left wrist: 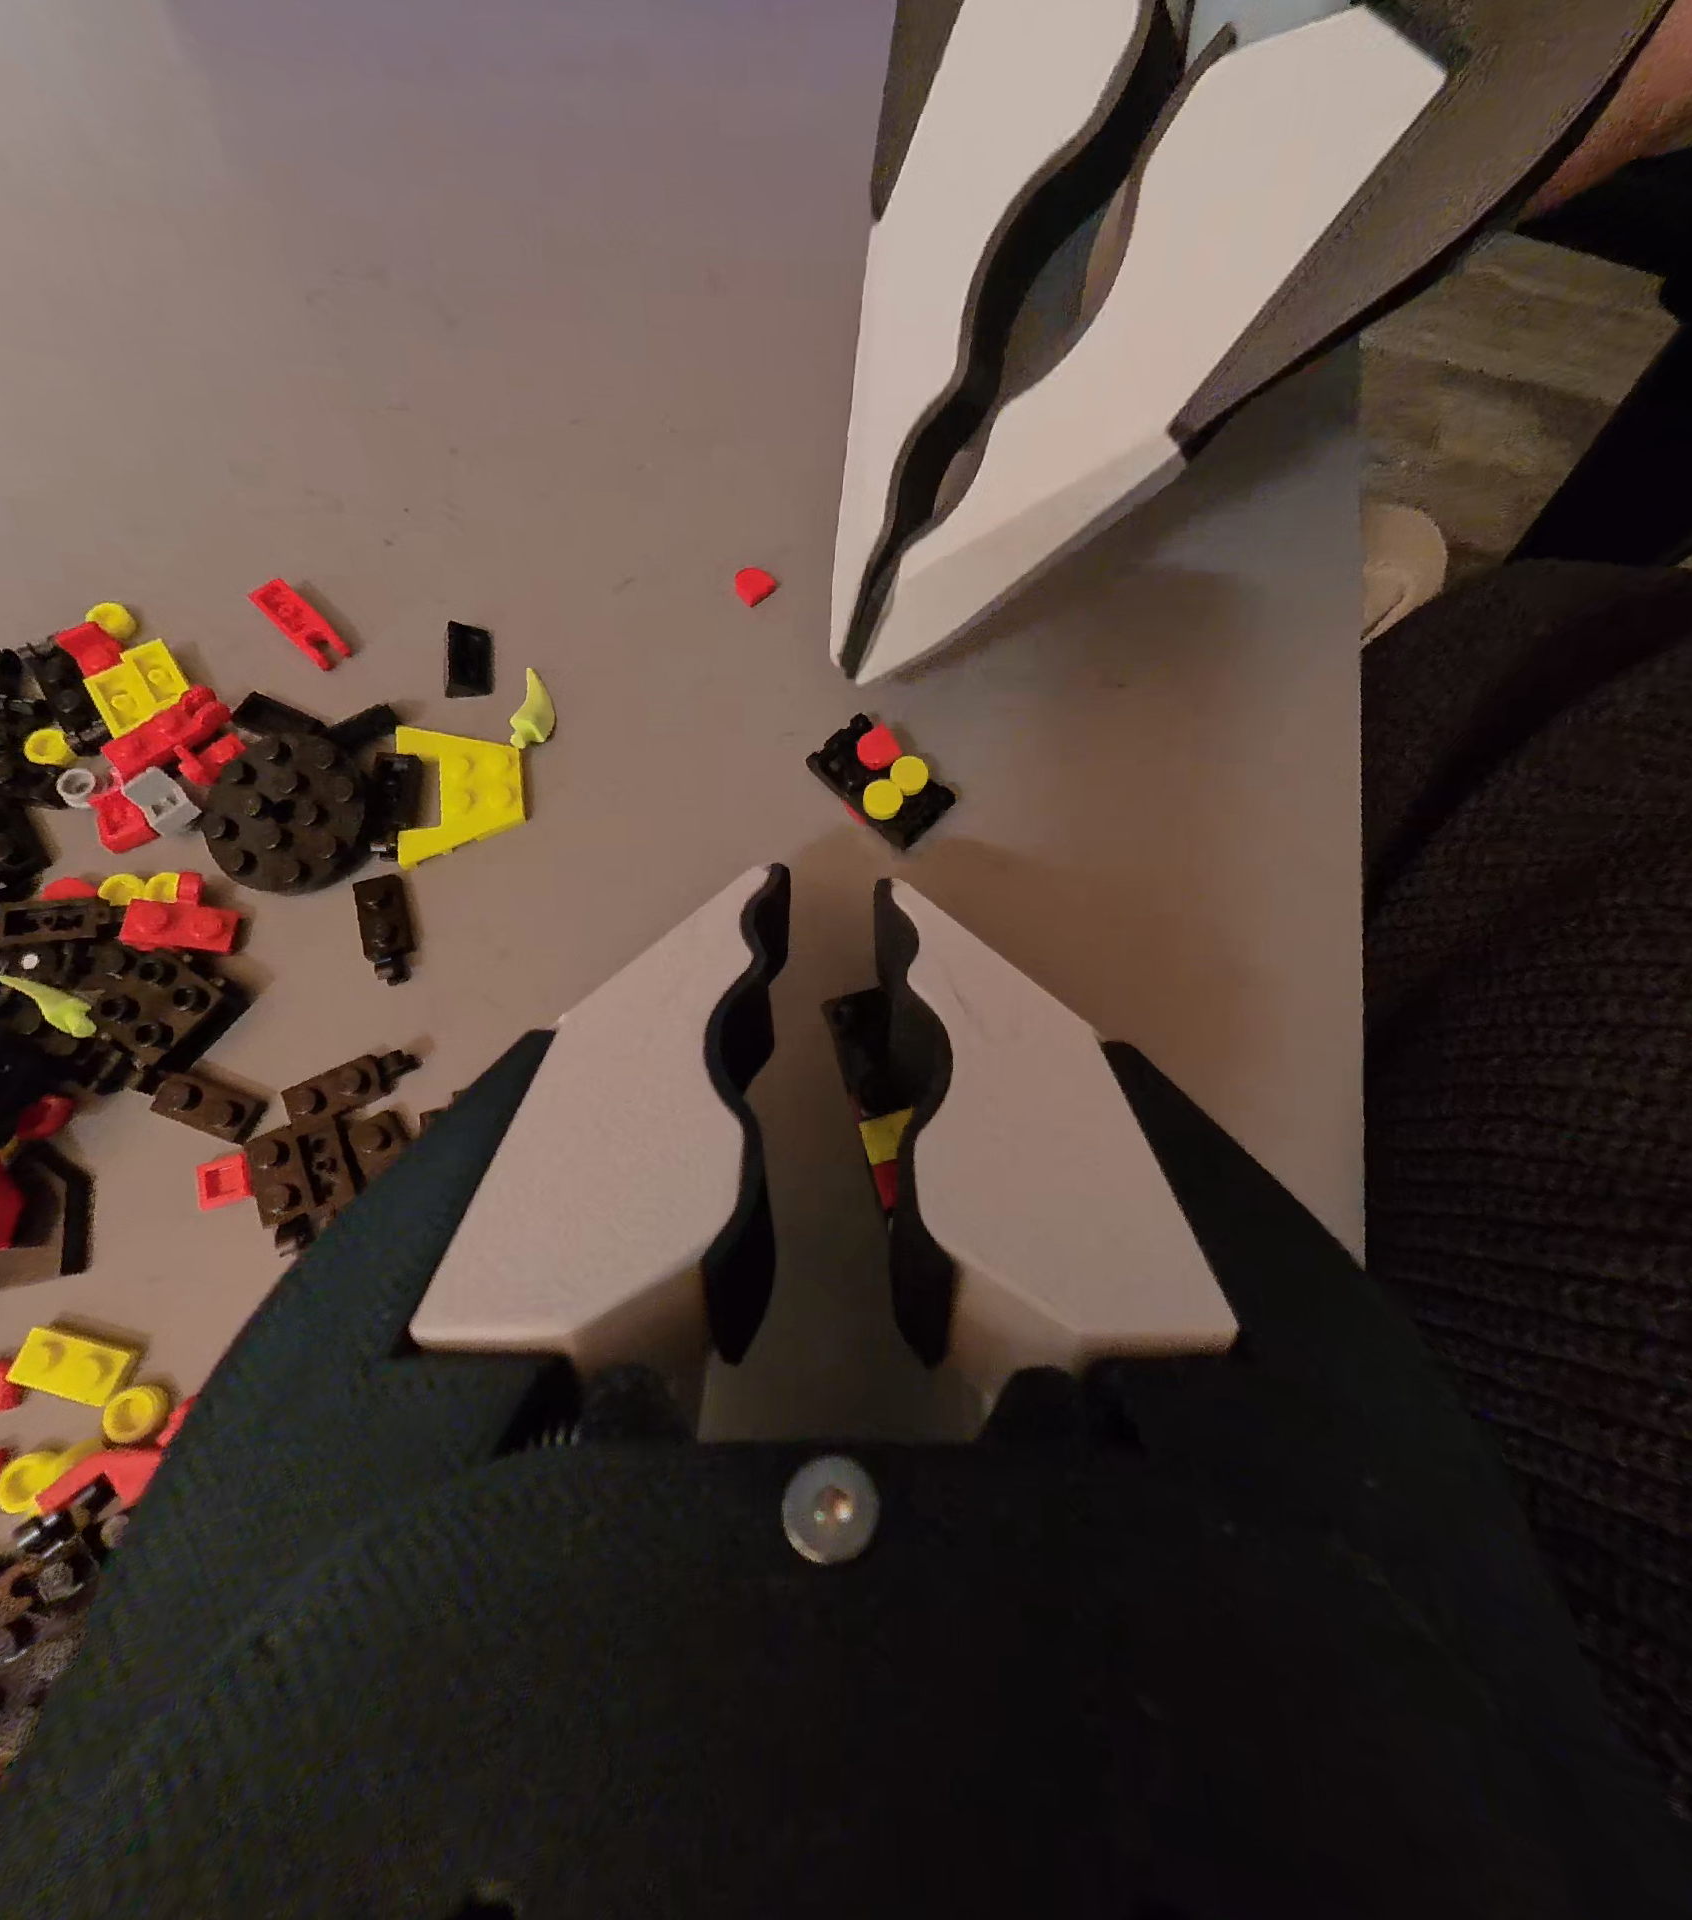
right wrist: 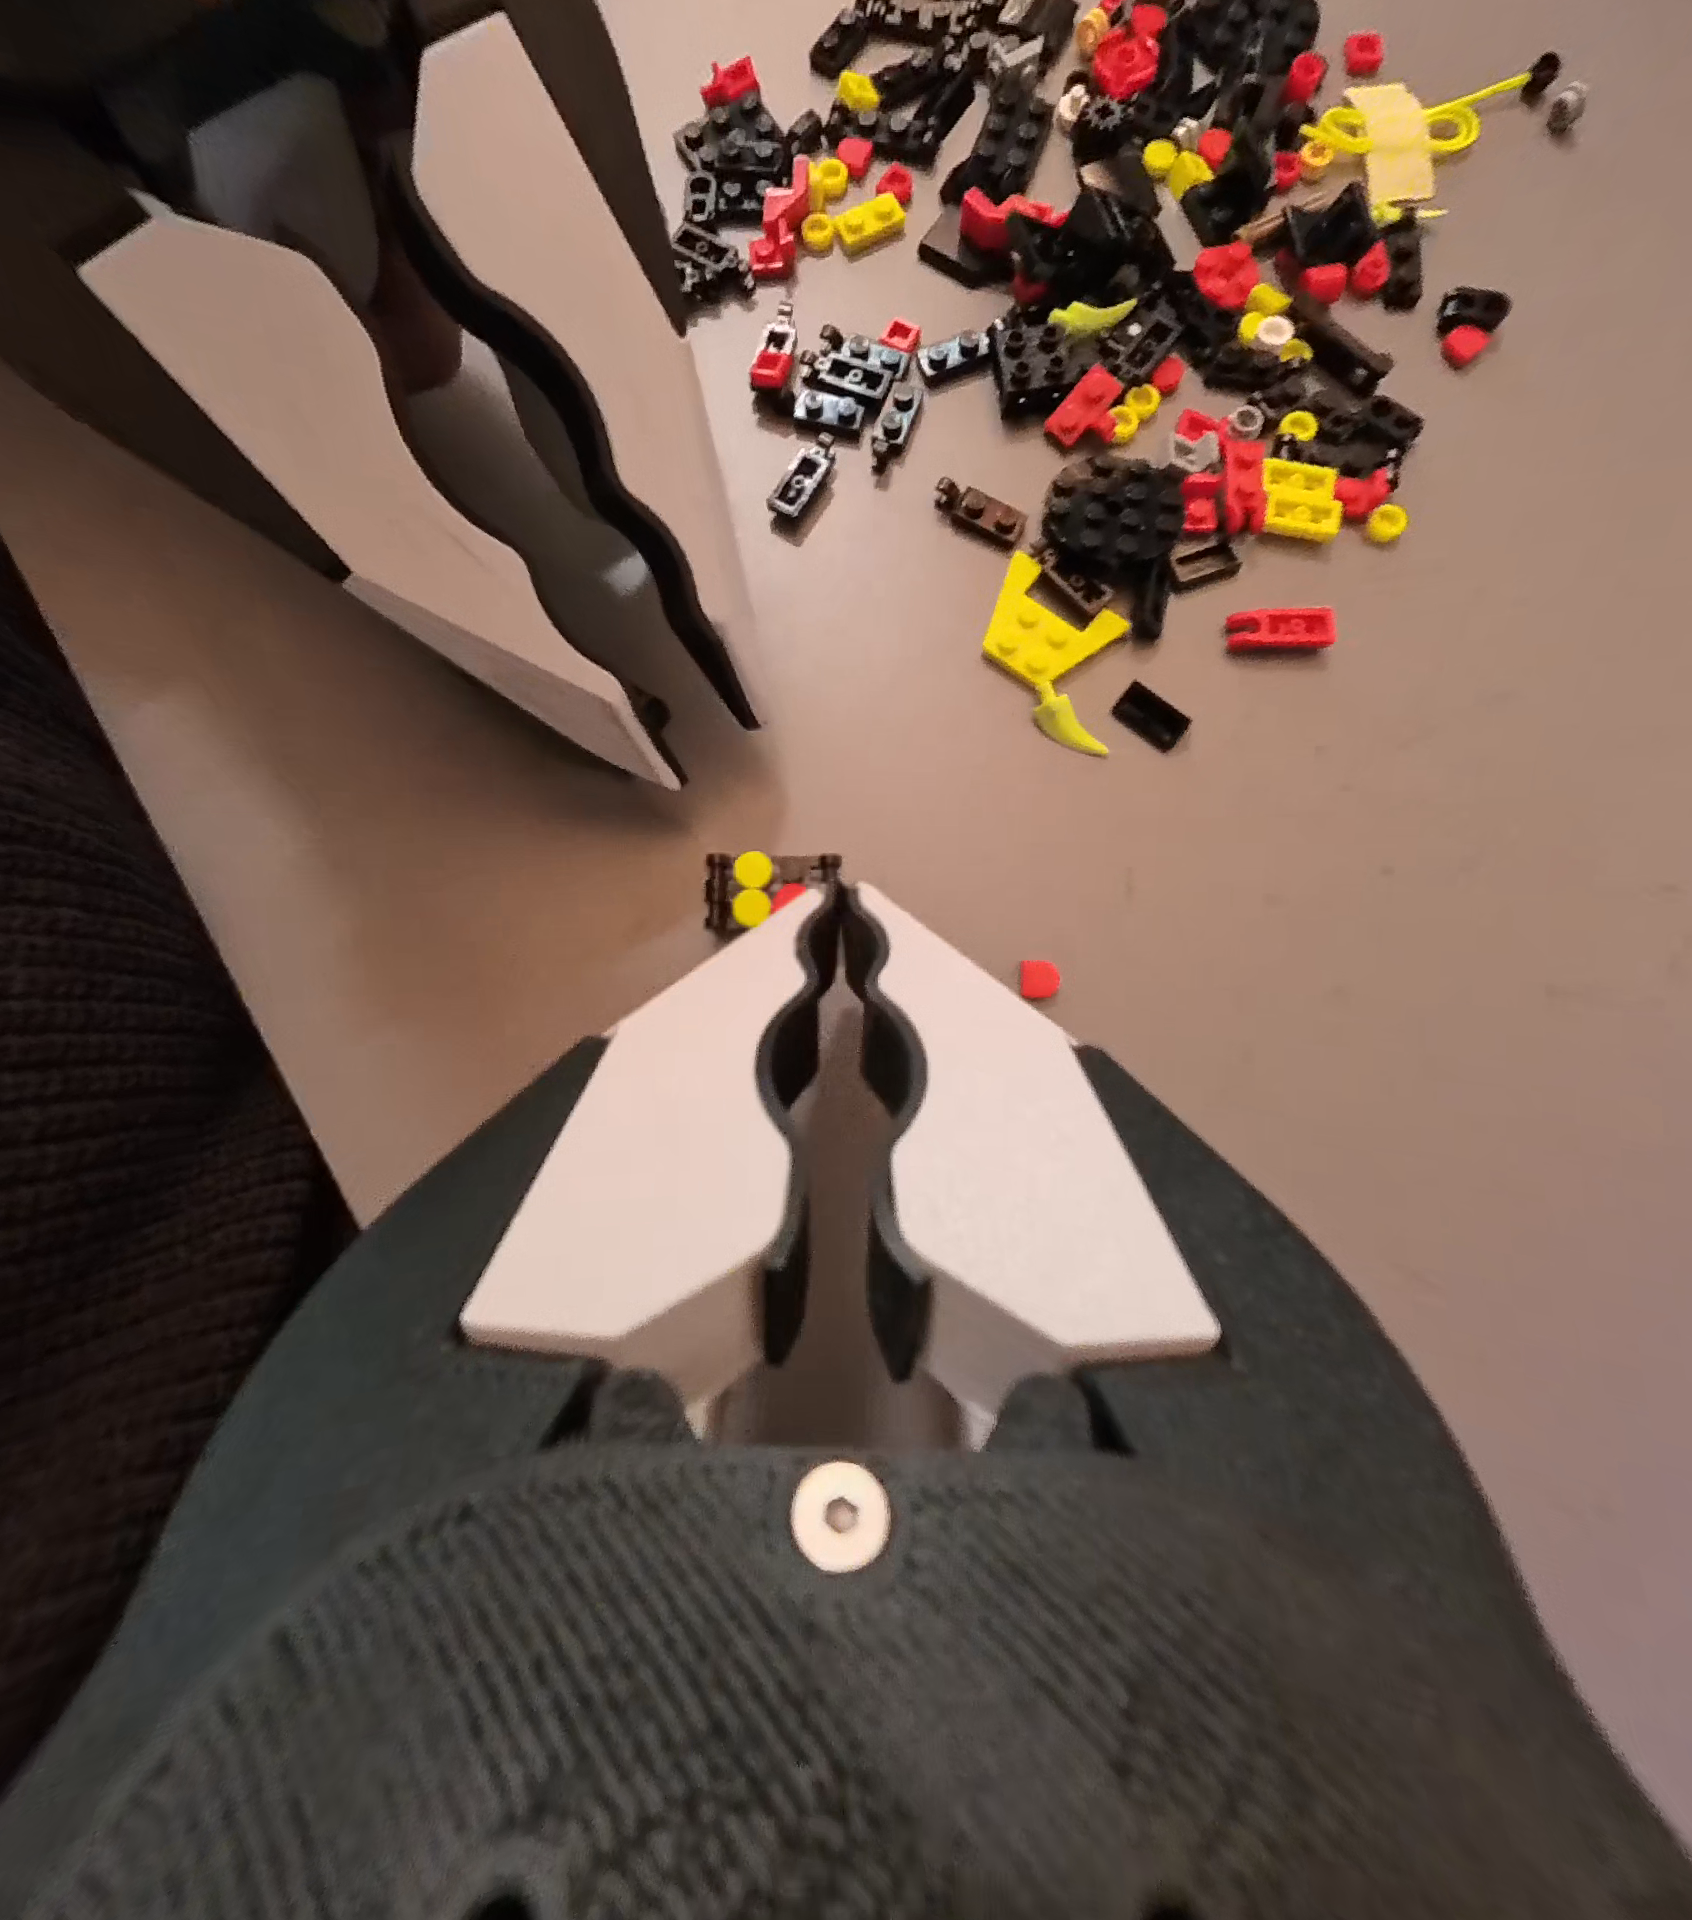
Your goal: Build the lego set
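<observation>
left gripper (left wrist: 829, 883): jaws parted, gap clear between the tips, angled down toward the table | right gripper (right wrist: 840, 896): tips pinched together, only a sliver between them, pointing down, close opposite the left's tips

Likely a home: plain tabletop (left wrist: 406, 312) carrying loose toy bricks (right wrist: 1133, 312), carpeted floor (left wrist: 1486, 395) showing beyond its edge.

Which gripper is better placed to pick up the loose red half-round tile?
Right, probably. The right gripper is shut and empty, tips beside the red tile. The left gripper is open, farther away across the small black assembly.
</observation>
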Demonstrator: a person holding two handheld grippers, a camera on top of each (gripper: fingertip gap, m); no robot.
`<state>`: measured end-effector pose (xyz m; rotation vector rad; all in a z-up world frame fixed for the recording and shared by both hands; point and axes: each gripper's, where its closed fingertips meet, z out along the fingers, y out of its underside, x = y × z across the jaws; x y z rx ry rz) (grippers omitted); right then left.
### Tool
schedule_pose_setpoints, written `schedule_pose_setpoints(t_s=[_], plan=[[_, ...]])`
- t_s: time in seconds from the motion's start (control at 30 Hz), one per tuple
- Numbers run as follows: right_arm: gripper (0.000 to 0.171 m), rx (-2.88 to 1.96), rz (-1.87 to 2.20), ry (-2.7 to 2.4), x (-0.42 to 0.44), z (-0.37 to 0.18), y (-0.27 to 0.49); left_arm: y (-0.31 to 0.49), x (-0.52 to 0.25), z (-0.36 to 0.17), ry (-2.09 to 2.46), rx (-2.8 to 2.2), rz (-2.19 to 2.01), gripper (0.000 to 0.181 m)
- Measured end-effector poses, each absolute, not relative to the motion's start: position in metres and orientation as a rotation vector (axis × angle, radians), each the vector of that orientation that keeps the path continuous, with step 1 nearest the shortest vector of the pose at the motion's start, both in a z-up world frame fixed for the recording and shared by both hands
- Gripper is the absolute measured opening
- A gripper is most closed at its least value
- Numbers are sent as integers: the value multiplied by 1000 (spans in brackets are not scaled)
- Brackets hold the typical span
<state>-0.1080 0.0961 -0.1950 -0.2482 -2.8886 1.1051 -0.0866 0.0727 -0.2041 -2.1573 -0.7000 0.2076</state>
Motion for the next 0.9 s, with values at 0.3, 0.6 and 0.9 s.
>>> schedule_pose_setpoints(t_s=[0.3, 0.6, 0.9], plan=[[0, -177, 1072, -2918, -98, -199, 91, 86, -80, -203, -662, -2176, 194, 15], [0, -223, 1127, -2960, -96, -197, 89, 94, -85, -209, -677, -2192, 193, 21], [0, -229, 1089, -2999, -96, -205, 91, 95, -86, -214, -672, -2237, 221, 26]])
